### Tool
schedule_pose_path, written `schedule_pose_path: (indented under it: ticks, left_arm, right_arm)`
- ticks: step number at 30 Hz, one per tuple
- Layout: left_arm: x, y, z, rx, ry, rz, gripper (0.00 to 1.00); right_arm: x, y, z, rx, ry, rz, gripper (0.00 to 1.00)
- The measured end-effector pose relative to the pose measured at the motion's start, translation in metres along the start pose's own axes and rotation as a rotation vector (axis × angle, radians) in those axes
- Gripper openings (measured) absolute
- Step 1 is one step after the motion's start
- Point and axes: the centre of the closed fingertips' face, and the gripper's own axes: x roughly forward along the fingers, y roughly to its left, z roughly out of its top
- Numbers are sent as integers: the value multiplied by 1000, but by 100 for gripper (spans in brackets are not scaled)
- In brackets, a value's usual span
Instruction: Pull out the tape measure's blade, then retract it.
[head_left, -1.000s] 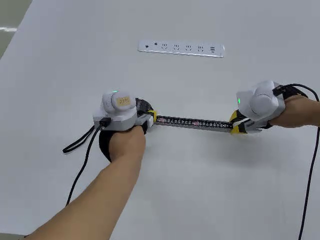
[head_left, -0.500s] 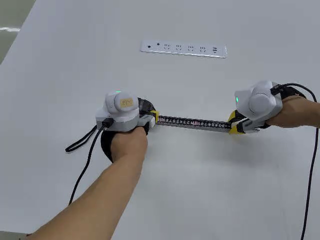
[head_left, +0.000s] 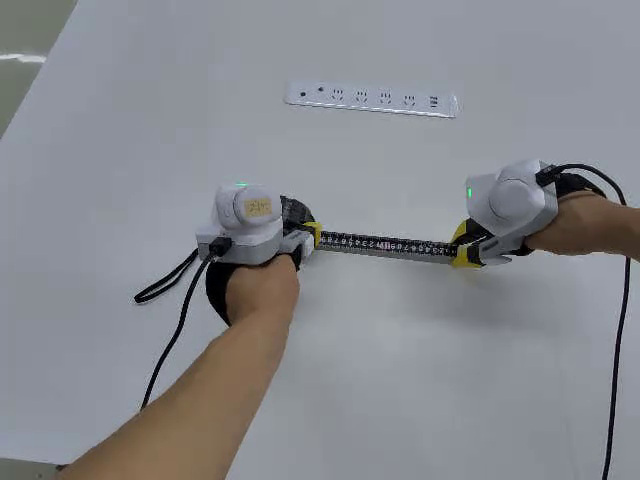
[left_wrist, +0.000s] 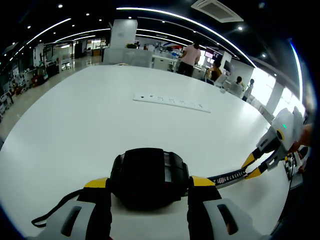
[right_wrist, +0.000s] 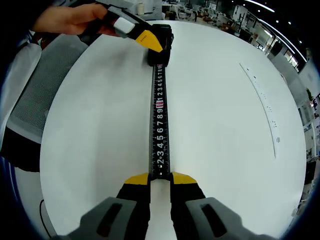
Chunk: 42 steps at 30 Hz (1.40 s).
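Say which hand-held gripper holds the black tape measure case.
The left hand-held gripper clamps the black case; the right hand-held gripper pinches the numbered blade tip.

We're looking across a big open-plan office: long light strips (left_wrist: 165, 13) are running over the dark ceiling, people (left_wrist: 191, 54) are standing among desks (left_wrist: 165, 62) at the back, an air vent (left_wrist: 216, 9) is showing overhead, and a power strip (left_wrist: 171, 102) is lying on the wide white table (left_wrist: 75, 120).
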Motion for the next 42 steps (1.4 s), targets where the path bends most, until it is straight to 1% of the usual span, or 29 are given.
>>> schedule_pose_path:
  ticks: [6, 18, 42]
  left_arm:
    - [0, 0, 0, 0, -4, 1, 58]
    - [-2, -1, 0, 2, -2, -4, 58]
    - [0, 0, 0, 8, -5, -10, 58]
  right_arm:
    - [0, 0, 2, 6, -3, 0, 13]
    - [4, 0, 13, 7, -20, -2, 13]
    - [21, -1, 48, 7, -69, -18, 13]
